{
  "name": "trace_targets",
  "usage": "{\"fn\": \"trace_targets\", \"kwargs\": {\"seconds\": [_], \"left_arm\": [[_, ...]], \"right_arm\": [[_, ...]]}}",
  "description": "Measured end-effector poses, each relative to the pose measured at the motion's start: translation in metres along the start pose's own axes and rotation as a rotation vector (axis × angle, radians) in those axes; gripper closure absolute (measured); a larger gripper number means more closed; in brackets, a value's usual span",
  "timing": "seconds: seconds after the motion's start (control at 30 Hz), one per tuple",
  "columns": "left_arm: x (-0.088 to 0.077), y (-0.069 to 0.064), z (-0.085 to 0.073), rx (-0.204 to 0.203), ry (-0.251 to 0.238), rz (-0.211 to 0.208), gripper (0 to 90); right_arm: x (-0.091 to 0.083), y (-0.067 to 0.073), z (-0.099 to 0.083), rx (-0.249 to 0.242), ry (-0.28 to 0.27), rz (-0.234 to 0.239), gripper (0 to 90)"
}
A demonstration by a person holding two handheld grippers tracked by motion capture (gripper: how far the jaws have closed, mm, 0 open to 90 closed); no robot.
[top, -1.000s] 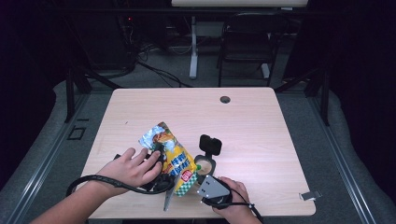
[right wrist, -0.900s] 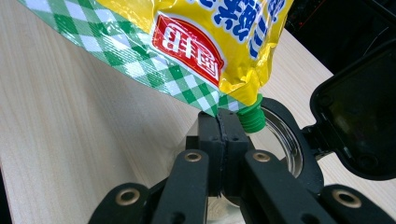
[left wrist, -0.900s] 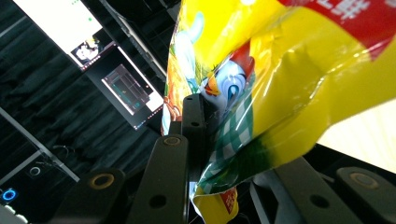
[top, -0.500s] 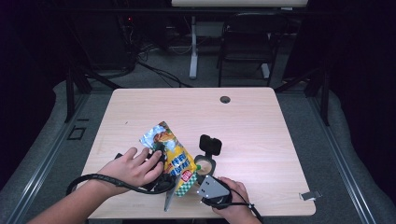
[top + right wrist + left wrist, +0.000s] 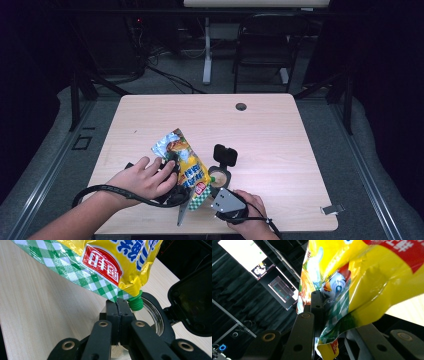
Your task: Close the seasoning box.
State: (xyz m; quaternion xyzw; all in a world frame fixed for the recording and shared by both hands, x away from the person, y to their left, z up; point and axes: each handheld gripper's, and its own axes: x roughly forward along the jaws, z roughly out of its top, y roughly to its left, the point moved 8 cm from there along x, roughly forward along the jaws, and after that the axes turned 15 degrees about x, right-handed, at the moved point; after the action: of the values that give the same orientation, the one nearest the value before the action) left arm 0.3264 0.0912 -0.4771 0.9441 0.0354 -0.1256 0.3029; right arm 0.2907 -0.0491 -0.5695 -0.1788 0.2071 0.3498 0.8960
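Left gripper [image 5: 172, 187]: fingers closing on yellow refill pouch [image 5: 187, 167], pouch gripped. Right gripper [image 5: 227, 202]: fingers fully closed, empty, beside green spout [image 5: 136, 303] over open jar [image 5: 220, 176].

Pouch [image 5: 186, 165] spout [image 5: 136, 303] sits over the open jar [image 5: 219, 176].

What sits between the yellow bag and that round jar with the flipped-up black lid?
The bag's green spout, hanging just over the jar's rim; the right gripper view shows it.

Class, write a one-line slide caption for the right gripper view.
Yellow refill pouch tilts its green spout over an open-lidded jar, right gripper jaws shut.
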Motion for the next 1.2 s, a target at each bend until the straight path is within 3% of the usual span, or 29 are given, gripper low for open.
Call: {"fn": "trace_targets", "kwargs": {"seconds": [1.2], "left_arm": [[-0.0014, 0.007, -0.0034, 0.013, -0.006, -0.018, 84.1]], "right_arm": [[0.002, 0.0006, 0.0006, 0.026, -0.005, 0.016, 89.3]]}}
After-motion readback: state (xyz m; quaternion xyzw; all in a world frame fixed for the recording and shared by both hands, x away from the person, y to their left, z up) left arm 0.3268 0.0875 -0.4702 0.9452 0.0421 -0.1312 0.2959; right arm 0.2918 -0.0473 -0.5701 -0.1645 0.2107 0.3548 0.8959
